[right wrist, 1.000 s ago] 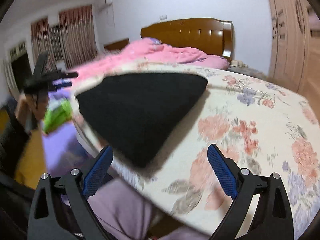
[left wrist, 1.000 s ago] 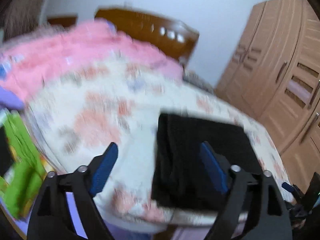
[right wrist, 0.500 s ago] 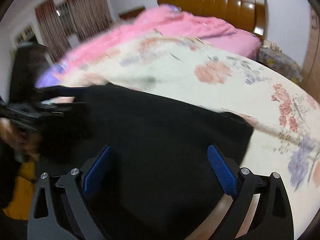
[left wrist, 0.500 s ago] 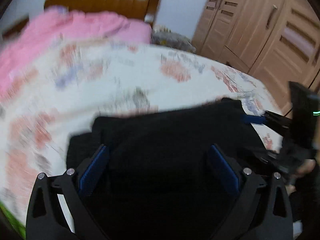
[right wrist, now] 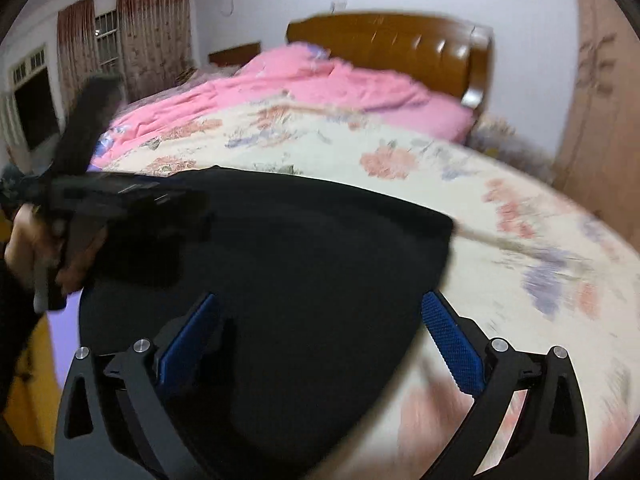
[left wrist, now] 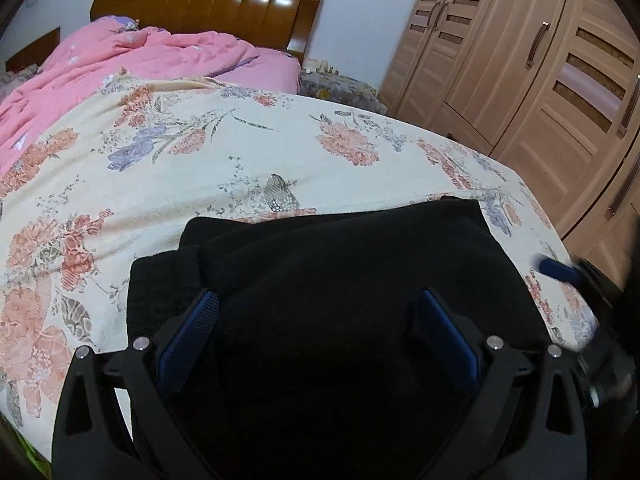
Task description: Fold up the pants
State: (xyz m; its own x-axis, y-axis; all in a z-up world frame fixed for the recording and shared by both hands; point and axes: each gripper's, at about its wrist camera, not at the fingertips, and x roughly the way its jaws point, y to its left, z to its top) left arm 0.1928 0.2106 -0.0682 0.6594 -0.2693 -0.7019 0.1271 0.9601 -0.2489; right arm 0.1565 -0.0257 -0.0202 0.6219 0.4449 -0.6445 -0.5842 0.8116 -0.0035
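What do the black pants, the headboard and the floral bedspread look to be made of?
Black pants: soft matte knit or fleece, likely; the surface is light-absorbing and faintly ribbed, with thick rounded folds.
Headboard: wood with a glossy varnish; warm brown panels show bright highlights.
Floral bedspread: thin woven printed fabric, perhaps cotton; matte, with fine wrinkles.
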